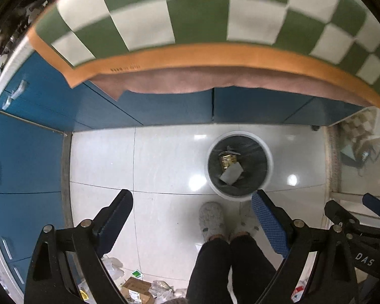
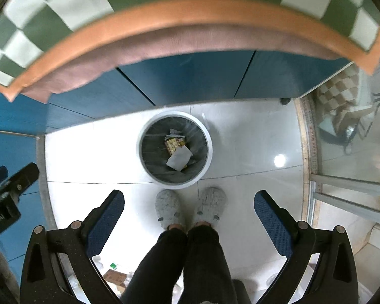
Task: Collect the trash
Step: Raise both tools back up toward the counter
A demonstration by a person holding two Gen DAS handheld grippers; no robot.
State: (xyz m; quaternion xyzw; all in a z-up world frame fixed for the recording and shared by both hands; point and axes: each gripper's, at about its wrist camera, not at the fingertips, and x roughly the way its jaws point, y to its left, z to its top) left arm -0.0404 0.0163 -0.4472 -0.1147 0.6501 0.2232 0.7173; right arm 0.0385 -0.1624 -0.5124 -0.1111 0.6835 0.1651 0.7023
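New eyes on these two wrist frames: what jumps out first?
The green-and-white checkered cloth with its orange border, draped over the blue cabinets across the top of both views. Below it, on the glossy white floor, a round white trash bin with a dark liner holds a white paper piece and a yellow wrapper. Just in front of the bin are the person's fuzzy grey slippers, framed by the open, empty right gripper.

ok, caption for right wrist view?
Open right gripper above white bin holding trash, slippers below.
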